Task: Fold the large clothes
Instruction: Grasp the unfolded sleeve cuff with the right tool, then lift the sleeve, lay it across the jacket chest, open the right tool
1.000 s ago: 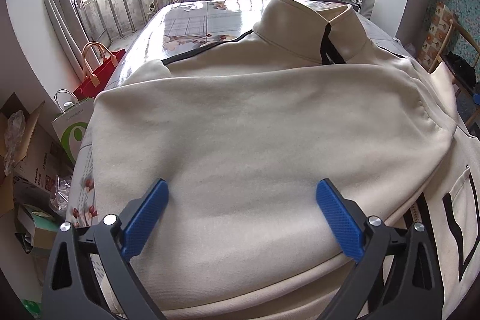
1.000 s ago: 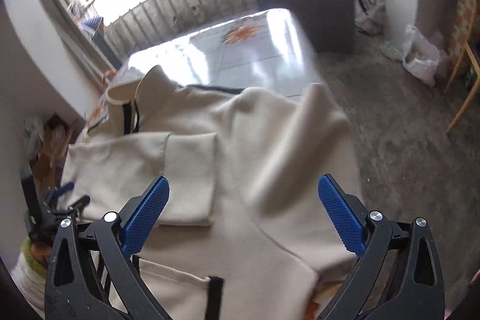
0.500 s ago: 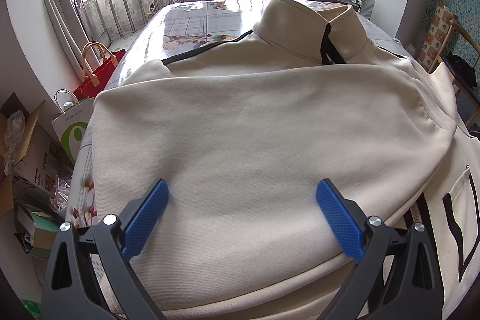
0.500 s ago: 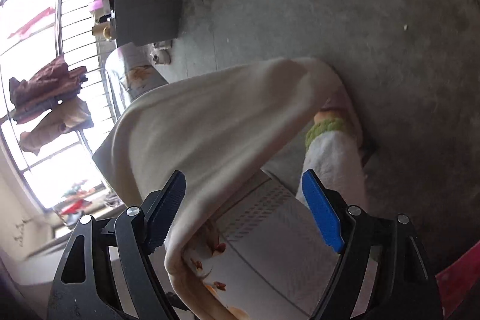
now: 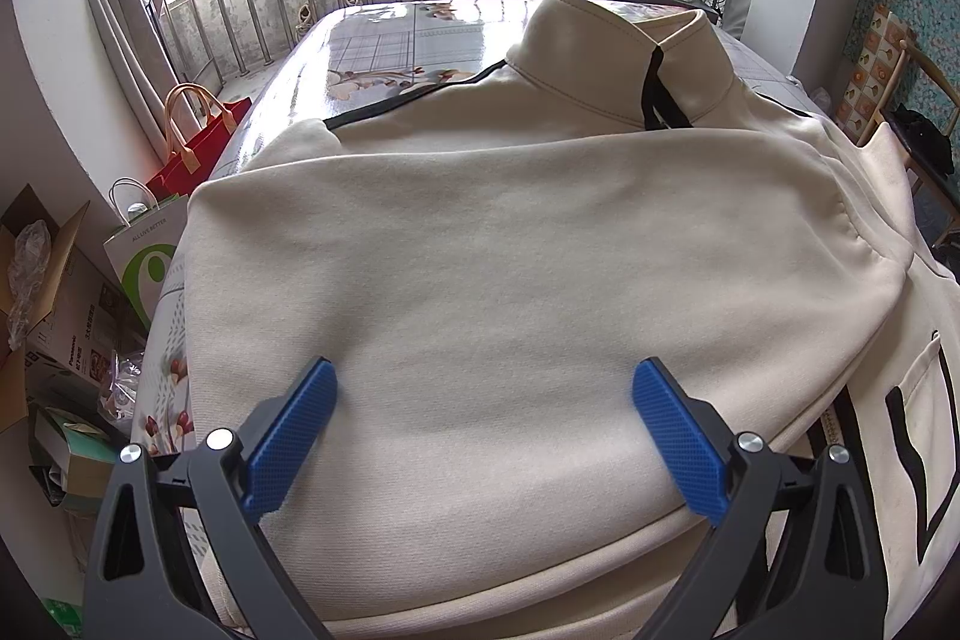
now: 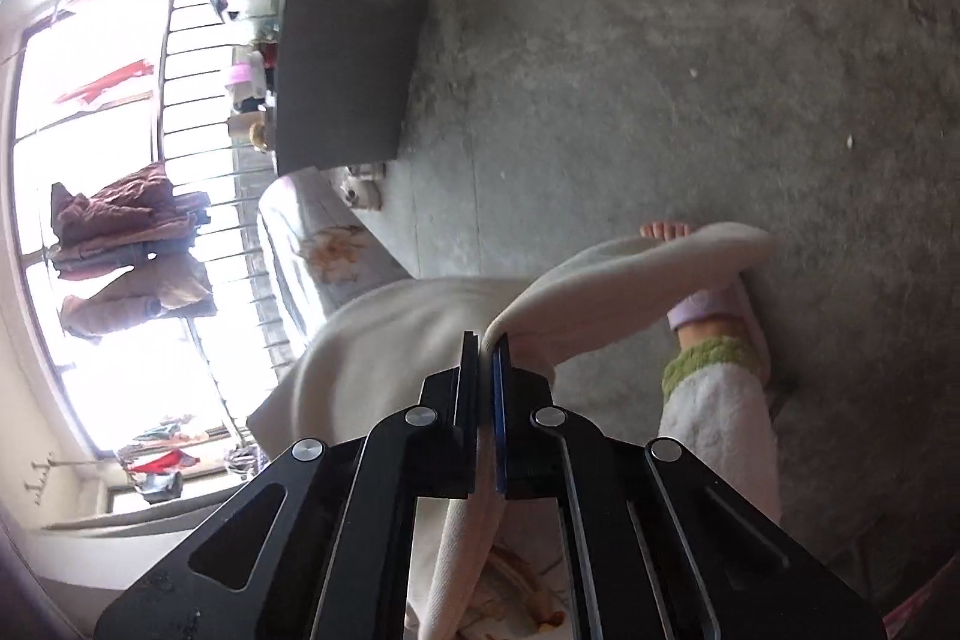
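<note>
1. The cream jacket [image 5: 516, 244] lies spread over the tabletop [image 5: 390, 40], collar toward the far end, one sleeve folded across the chest.
2. The left claw [image 5: 483, 436] hangs over the folded sleeve with its blue fingers [image 5: 288, 436] set wide apart; cloth lies below and between them, and whether the tips touch it cannot be told.
3. In the right wrist view the right claw [image 6: 485, 358] is clamped tight on a fold of the jacket's edge [image 6: 540, 304], the cloth pinched between the two pads (only a thin seam of fabric shows there).
4. From that grip the fabric runs off to the left toward the tabletop and curls away to the right, above the concrete floor [image 6: 690, 40].
5. A person's foot in a pale slipper [image 6: 720, 316], with a fuzzy trouser cuff edged in green, stands on the floor just right of the claw.
6. Against the earlier frames: the left claw's view is unchanged, wide and over the same patch of sleeve.
7. The right claw's jaws have just been closing, from wide open above the jacket to shut on its edge, and its view has rolled sideways and dropped toward the floor.
</note>
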`<state>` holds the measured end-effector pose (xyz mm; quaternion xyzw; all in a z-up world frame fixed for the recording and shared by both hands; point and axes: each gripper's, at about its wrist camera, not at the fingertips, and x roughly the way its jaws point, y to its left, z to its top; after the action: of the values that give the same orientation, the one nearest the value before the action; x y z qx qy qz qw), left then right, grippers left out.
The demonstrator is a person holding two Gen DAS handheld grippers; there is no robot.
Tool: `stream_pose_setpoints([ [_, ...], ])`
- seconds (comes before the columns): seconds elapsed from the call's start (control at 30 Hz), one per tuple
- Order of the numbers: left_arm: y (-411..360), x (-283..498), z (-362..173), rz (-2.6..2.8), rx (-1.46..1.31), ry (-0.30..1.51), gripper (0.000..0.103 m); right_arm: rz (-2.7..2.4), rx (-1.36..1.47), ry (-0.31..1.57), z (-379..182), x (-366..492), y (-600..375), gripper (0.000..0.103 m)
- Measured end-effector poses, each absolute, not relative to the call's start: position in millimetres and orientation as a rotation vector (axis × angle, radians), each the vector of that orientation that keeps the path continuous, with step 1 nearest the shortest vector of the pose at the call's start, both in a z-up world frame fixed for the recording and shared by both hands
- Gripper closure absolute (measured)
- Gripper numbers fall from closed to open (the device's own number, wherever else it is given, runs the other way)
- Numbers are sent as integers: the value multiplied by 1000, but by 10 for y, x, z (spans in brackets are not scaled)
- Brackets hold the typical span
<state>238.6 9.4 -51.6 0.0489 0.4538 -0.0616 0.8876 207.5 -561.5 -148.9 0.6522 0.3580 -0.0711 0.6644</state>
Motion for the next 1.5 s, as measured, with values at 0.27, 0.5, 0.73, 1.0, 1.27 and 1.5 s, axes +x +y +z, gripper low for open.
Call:
stream_pose_setpoints([
  [0.27, 96, 2386, -515, -128, 101, 943, 6, 27, 740, 677, 312, 2386, -4508, 101],
  [0.5, 95, 2383, -516, -128, 101, 943, 6, 373, 221, 943, 254, 2409, -2646, 97],
  [0.73, 91, 2383, -519, -131, 101, 943, 6, 406, 6, 1124, -459, 2083, -2195, 56],
  [1.0, 90, 2381, -521, -132, 100, 942, 6, 291, 414, 972, 115, 1979, -3267, 39],
  [1.27, 92, 2381, -521, -132, 100, 942, 6, -22, 1098, 948, -521, 2266, -4581, 50],
  [1.5, 98, 2378, -521, -132, 100, 942, 6, -162, 1156, 947, -745, 2486, -4744, 53],
])
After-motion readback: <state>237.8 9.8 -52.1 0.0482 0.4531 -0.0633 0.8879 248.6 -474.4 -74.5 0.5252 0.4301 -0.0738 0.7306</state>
